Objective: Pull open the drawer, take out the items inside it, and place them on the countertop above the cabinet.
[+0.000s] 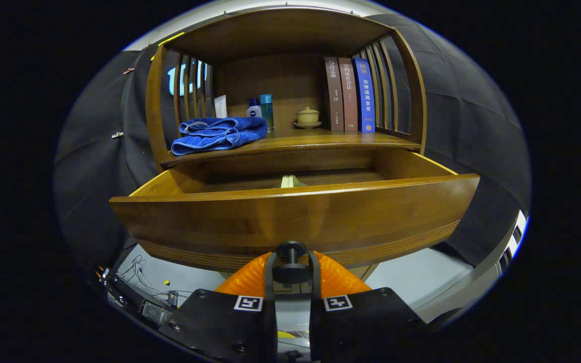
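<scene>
A wooden drawer [295,217] stands pulled out from the cabinet, its front panel close ahead of me. Its black knob [291,250] sits between my orange fingers [250,277], and my gripper [291,269] is shut on it. Over the front panel's top edge I see a small pale object [287,181] lying inside the drawer; the rest of the drawer's inside is hidden by the panel. The countertop [321,138] above the drawer carries a folded blue towel [217,133].
On the countertop stand a white bottle [253,109] and a teal bottle [267,110], a small lidded cup on a saucer [307,117], and three upright books [349,94]. Slatted wooden sides enclose the shelf. Cables and a device [149,302] lie on the floor, lower left.
</scene>
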### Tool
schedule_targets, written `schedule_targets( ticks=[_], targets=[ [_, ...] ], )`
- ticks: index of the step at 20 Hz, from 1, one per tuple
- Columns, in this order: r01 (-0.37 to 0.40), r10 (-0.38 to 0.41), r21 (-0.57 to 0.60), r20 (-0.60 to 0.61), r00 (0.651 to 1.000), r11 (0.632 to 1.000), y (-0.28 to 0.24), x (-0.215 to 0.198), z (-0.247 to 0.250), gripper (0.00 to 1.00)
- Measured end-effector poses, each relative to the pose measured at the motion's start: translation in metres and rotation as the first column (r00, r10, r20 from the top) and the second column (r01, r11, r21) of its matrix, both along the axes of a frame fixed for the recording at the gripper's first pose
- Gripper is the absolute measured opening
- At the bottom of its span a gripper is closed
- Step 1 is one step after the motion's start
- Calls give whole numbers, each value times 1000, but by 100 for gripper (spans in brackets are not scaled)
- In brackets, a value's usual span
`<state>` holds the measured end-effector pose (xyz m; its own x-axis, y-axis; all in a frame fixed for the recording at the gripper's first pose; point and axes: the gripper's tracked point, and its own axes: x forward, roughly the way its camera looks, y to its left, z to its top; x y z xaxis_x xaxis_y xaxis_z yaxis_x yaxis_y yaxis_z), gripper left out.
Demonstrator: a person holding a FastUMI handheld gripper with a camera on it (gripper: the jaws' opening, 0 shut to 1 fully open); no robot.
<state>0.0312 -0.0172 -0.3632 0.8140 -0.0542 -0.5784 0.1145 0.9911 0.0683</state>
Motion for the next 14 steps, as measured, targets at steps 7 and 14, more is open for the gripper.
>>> schedule_targets(
  ticks=[7,14],
  targets=[
    [10,-9,24,-61,998,1000,3,-30,-5,29],
    [12,-11,21,-66,998,1000,5,-35,-4,34]
  ],
)
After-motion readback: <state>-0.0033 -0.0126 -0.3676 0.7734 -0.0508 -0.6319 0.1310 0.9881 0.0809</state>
